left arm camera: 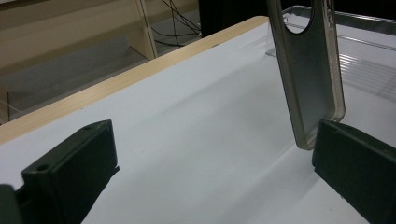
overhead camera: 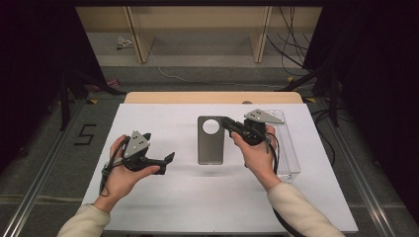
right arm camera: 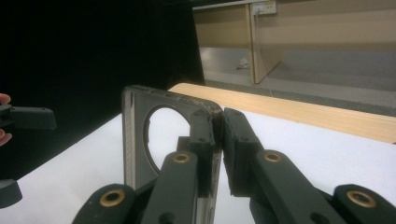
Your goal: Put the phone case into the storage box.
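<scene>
Black jaws of the right claw are pinched narrow on the upper edge of a smoky translucent plastic phone case with a big round camera cutout, one jaw inside the shell beside the cutout and one outside. Seen from the left gripper view, the case hangs upright with its lower end just above the white tabletop, a faint shadow under it. Behind the right hand lies a clear plastic tray, near the tabletop's right edge.

Well apart to the left, the left claw is spread wide and grips nothing, its jaws pointing toward the case's lower end, one jaw tip close beside that corner in its own view.

The step in hand looks like a handover or a two-handed hold of the case. To do it well, the right claw should keep its grip on the rim firm and the case steady and vertical, while the left claw comes in level and closes on the lower edge, catching the wall rather than sliding off the flexible corner.

No brand or label can be read on the case; on the floor to the left a dark mark reads "5".
</scene>
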The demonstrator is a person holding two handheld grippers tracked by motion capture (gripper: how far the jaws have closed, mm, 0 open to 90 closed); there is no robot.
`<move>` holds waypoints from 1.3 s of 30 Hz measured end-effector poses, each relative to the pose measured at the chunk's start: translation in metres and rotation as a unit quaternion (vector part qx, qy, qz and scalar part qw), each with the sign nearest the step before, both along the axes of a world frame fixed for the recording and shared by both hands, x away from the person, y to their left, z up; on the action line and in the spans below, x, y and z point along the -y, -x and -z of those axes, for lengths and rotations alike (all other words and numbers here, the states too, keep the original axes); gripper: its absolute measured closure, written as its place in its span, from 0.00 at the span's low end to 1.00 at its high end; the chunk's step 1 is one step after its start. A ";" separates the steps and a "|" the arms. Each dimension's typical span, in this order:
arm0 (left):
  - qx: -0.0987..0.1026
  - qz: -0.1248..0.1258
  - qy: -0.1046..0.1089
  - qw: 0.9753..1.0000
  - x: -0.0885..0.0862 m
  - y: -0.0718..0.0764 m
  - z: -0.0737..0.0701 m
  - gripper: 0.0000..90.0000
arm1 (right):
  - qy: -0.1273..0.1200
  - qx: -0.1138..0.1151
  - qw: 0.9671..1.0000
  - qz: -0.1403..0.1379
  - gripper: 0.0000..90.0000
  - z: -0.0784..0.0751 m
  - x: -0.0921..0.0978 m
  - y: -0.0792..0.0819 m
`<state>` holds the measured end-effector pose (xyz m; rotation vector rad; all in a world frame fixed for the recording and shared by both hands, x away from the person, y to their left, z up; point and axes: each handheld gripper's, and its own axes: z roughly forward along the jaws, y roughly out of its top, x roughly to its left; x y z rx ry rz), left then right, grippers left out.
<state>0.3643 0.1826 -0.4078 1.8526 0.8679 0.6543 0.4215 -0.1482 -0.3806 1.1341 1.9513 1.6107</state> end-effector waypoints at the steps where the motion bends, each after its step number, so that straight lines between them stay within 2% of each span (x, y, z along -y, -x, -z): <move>1: -0.001 0.000 0.001 1.000 -0.001 0.000 0.001 0.00 | 0.000 0.000 1.000 0.000 0.93 0.000 0.000 0.000; 10: -0.001 -0.009 -0.004 1.000 -0.008 0.004 0.005 0.00 | 0.002 0.003 1.000 0.000 0.93 -0.002 0.003 -0.001; 24: 0.004 -0.015 -0.006 1.000 -0.012 0.005 0.007 0.00 | 0.004 0.006 1.000 0.001 0.93 -0.005 0.007 -0.002; 39: 0.001 -0.020 -0.011 1.000 -0.015 0.004 0.011 0.00 | 0.008 0.011 1.000 0.001 0.93 -0.013 0.017 -0.005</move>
